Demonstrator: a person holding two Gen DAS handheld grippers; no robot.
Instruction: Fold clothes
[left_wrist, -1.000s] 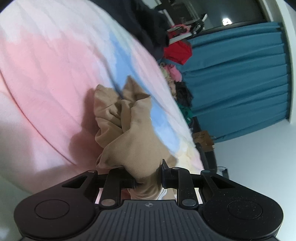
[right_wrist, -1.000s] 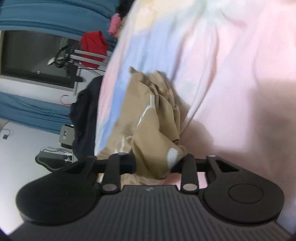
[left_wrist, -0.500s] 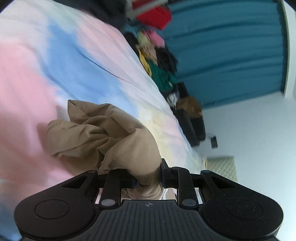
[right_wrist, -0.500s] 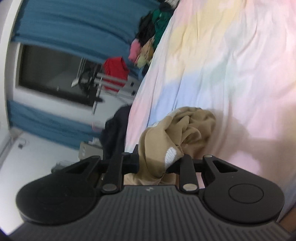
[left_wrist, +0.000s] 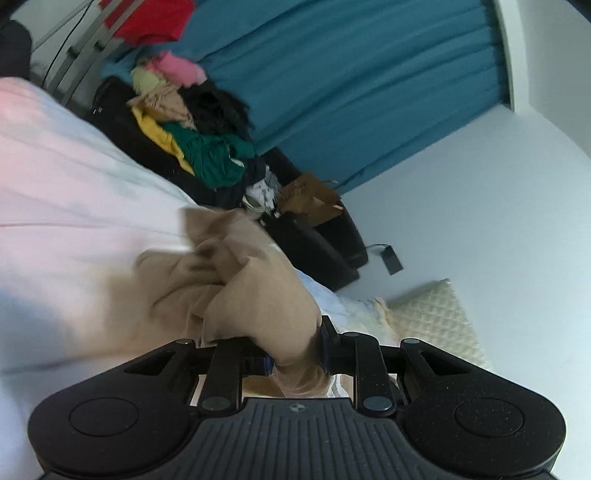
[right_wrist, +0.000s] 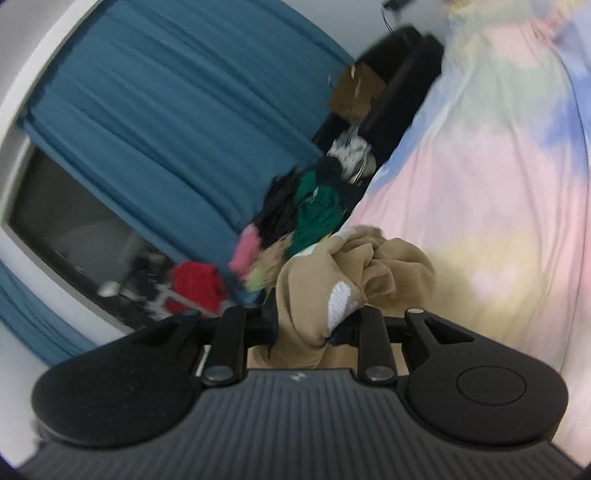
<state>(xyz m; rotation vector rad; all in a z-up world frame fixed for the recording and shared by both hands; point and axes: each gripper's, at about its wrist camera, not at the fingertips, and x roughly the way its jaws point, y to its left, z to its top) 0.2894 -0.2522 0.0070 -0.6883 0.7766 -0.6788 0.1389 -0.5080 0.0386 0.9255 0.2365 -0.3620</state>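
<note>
A crumpled tan garment (left_wrist: 236, 295) hangs bunched in front of my left gripper (left_wrist: 293, 354), which is shut on a fold of it. The same tan garment (right_wrist: 354, 273), with a white patch on it, is also clamped in my right gripper (right_wrist: 306, 332), which is shut on it. The cloth is lifted off the pastel pink, blue and yellow bed sheet (right_wrist: 498, 221), which also shows in the left wrist view (left_wrist: 74, 192). Both views are blurred by motion.
A pile of mixed clothes (left_wrist: 192, 122) lies on a dark bench beside the bed, also in the right wrist view (right_wrist: 310, 210). Teal curtains (left_wrist: 351, 74) hang behind. A red garment (right_wrist: 195, 284) hangs on a rack. A cream pillow (left_wrist: 439, 317) lies by the wall.
Both grippers have risen and tilted up with the tan garment held. The views swung from the bed sheet toward the curtains and clothes pile. The garment came off the sheet.
</note>
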